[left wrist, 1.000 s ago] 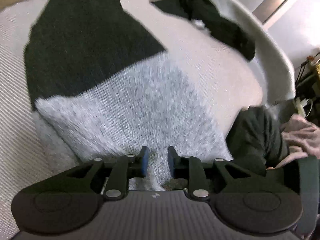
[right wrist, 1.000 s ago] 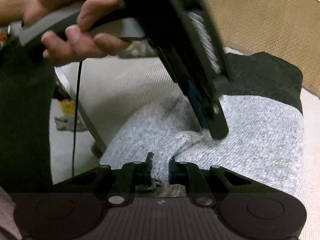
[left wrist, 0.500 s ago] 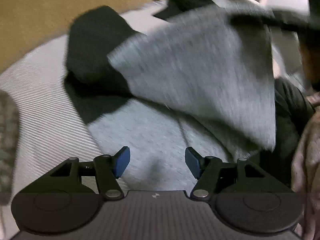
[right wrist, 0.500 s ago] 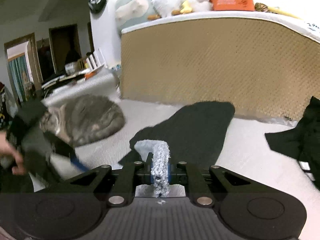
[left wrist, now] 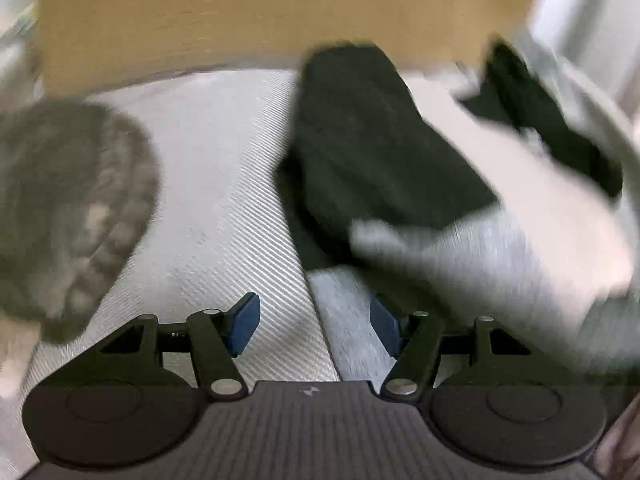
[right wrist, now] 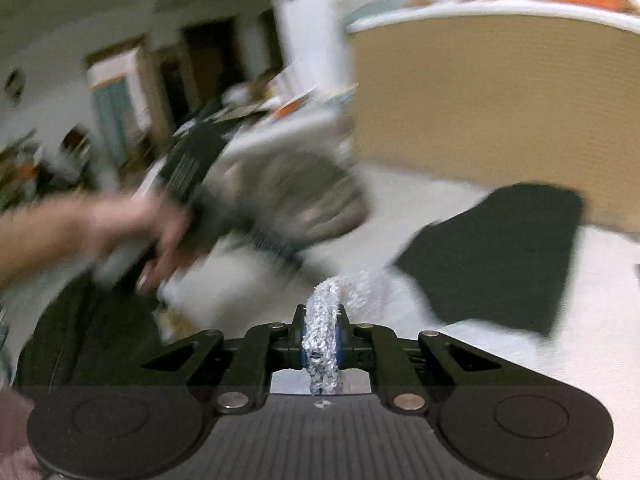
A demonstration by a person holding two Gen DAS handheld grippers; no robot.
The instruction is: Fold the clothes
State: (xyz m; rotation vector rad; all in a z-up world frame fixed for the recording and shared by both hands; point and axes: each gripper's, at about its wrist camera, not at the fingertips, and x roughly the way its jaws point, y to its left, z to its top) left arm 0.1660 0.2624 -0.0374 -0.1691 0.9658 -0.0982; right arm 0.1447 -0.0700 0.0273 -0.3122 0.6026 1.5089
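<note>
- Right gripper: clamped tight on a bunched edge of the grey knit of the sweater, the wad standing up between the pads. Keep this grip firm until the edge is laid down.
- Left gripper: jaws standing apart, nothing between the pads; only the mattress and the sweater's grey edge below them. Take no second hold until the fold line is chosen.
- Just ahead of the left gripper and to its right: sweater, grey part nearest, black part beyond, a grey flap lying over the black. Blurred, so exact edges cannot be told.
- Ahead of the right gripper and to its right: black part of the sweater flat on the mattress.
- Judged step: carrying the held grey edge across the garment to make a fold. Carry level and slow, keep the cloth taut, lower it square on the far edge, then release.
- Left of the left gripper: cat, close by. Route the cloth clear of it.
- Far right of the left gripper: second dark garment, well apart. Leave aside.
- Beyond everything: tan headboard. Avoid overshooting toward it.
</note>
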